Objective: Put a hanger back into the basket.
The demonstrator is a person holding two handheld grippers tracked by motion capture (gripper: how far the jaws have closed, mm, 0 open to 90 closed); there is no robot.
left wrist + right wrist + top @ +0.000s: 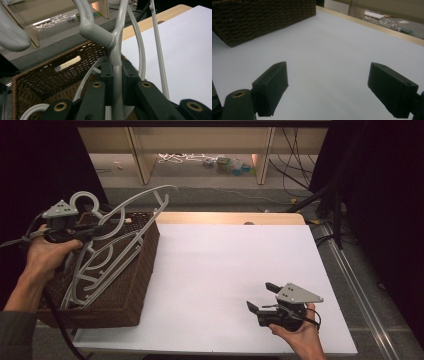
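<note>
Over the dark woven wicker basket (131, 285) at the bench's (225, 270) left edge, the left hand-held gripper (92, 231) clamps a grey plastic hanger's (117, 62) neck, whose arms could snag neighbouring hangers, while the right hand-held gripper (262, 297) rests released.

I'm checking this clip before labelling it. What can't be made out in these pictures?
- How many hangers lie in the basket: high view, they overlap.
- Basket floor: left gripper view, the left gripper and its held hanger cover it.
- Hanger's hook tip: left gripper view, cut by the top edge.
- Floor clutter: high view, too small.
</note>
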